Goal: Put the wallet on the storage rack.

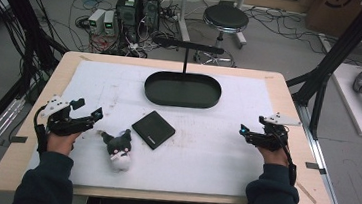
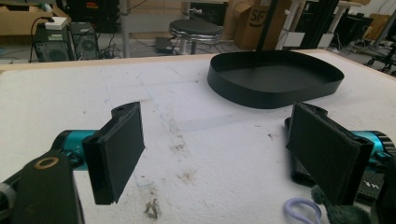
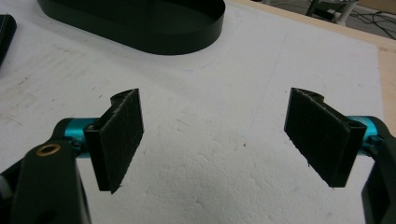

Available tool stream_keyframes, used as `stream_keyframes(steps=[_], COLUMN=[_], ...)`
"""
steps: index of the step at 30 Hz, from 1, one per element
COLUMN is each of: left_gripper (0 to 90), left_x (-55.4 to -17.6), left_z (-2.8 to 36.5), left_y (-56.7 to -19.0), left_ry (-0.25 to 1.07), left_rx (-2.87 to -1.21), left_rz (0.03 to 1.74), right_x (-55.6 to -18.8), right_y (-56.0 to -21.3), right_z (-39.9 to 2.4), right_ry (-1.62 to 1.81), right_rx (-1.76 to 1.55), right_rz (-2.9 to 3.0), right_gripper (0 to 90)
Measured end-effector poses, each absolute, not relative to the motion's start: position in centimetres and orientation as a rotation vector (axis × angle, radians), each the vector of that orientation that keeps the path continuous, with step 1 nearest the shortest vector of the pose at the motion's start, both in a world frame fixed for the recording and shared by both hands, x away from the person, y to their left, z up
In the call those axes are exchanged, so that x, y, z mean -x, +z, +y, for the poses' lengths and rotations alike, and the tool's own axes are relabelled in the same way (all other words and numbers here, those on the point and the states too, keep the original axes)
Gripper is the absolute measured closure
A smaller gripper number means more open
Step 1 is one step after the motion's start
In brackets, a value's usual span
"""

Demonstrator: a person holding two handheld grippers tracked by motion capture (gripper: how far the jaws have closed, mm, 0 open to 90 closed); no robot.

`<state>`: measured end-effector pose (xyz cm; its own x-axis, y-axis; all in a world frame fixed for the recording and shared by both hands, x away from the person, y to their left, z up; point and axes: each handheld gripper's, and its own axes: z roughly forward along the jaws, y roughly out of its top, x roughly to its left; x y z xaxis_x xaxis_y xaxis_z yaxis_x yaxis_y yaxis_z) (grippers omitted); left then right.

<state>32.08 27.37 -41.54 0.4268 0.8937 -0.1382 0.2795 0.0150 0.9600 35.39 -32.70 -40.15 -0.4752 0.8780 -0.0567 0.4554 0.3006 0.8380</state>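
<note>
- The left gripper (image 1: 95, 112), near the table's left edge, has its jaws spread wide with nothing between them; it hovers just beside the small black-and-white plush toy (image 1: 119, 149).
- That plush toy lies on the white foam mat (image 1: 214, 155) toward the near edge, left of centre, untouched as far as I can tell.
- A flat black square case (image 1: 153, 129) lies near the table's middle, close to the toy; a pale mark on its near edge is too small to read.
- The black oval metal tray (image 1: 182, 89), on a stand with a crossbar, sits toward the far edge and holds nothing, so I judge the work barely begun: both loose items likely remain to be picked up.
- The right gripper (image 1: 242, 131), near the right edge, also stands wide and holds nothing.
- In the left gripper view, a cardboard box (image 2: 247, 21) behind the table shows partial letters, seemingly "SF".
</note>
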Motion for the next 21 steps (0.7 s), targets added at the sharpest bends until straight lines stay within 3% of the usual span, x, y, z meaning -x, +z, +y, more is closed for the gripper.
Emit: stream_keyframes(steps=[11,21], left_gripper=[18.9,19.1], left_x=[-32.6,-32.4], left_z=[27.3,27.4], left_y=[-41.8,-41.9], left_ry=[0.66,0.668], left_rx=[-1.527,-1.54], left_rz=[1.096,1.1], right_x=[-35.6,-35.8], right_y=[-40.5,-40.2], right_z=[-32.6,-29.9], right_ry=[1.08,1.185], right_rx=[-1.202,-1.133], right_rz=[2.08,2.09], right_gripper=[20.1,20.4])
